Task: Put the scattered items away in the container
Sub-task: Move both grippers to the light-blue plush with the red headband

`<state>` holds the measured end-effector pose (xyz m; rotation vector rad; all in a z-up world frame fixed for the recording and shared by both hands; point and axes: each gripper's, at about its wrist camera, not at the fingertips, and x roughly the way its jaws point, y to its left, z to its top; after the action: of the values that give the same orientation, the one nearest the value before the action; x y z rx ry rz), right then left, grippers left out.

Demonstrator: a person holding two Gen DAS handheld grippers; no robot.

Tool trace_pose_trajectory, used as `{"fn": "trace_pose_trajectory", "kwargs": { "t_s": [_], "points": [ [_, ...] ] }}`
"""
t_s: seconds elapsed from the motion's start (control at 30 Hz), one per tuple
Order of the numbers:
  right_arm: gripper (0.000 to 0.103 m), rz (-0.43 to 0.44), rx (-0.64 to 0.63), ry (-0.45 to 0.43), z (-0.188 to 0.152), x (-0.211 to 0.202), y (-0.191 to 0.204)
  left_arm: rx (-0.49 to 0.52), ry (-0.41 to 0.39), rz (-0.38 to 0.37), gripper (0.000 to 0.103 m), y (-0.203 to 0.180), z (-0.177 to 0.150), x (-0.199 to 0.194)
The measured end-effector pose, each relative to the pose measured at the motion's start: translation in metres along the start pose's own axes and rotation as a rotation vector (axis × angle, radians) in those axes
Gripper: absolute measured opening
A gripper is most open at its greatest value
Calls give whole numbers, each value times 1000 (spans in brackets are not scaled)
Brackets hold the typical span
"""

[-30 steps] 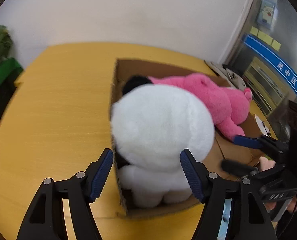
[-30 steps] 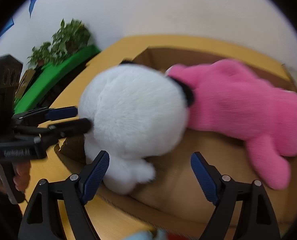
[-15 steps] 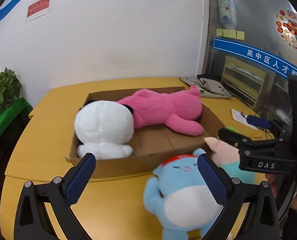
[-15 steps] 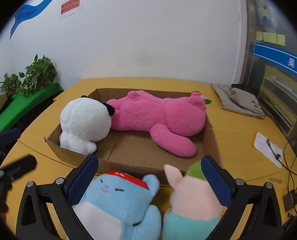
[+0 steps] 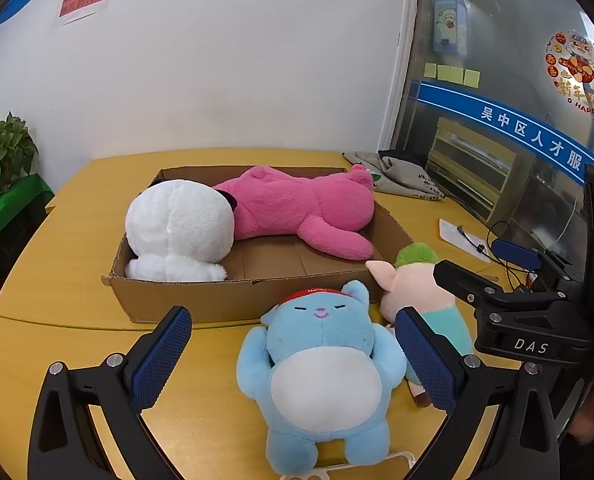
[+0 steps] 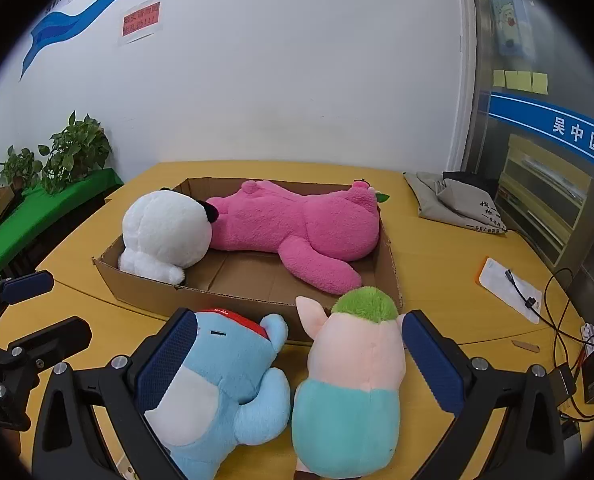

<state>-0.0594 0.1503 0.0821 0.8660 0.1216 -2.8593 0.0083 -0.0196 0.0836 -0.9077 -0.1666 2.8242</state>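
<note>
Box: open cardboard box, shallow, on the yellow table, long side toward the grippers.
In the box, left end: white plush with a black ear, leaning on the left wall, rising above the rim.
In the box, back: pink plush lying lengthwise, its head touching the white plush, one leg stretched toward the near right corner.
Box floor: bare cardboard along the near side, in front of the pink plush.
Outside the box, front: blue plush on its back on the table, white belly up, red cap, its head just beside the near wall of the box.
Outside the box, right of blue: pale pink pig plush with green hair and teal trousers, touching the blue plush, head close to the box's near right corner.
Left gripper: fingers wide apart, nothing pressed; the blue plush lies between them in its own view.
Right gripper: fingers wide apart, nothing gripped; the pig and part of the blue plush sit between them.
Table, right side: grey folded cloth bag well apart from the box; white paper with black cables near the edge.
Room: green potted plants on a green ledge to the left; white wall with a red notice.
</note>
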Motion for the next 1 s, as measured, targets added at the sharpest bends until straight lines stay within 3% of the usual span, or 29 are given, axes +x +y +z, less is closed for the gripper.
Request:
{"fn": "trace_pose_trajectory", "kwargs": {
  "t_s": [0.3, 0.73, 1.0],
  "points": [
    [102, -2, 0, -1, -2, -2, 3, 5, -2, 21, 103, -1, -6, 0],
    [102, -11, 20, 24, -9, 5, -1, -14, 21, -19, 103, 6, -9, 5],
    [102, -12, 39, 35, -16, 9, -10, -28, 102, -88, 103, 15, -18, 33]
  ]
}}
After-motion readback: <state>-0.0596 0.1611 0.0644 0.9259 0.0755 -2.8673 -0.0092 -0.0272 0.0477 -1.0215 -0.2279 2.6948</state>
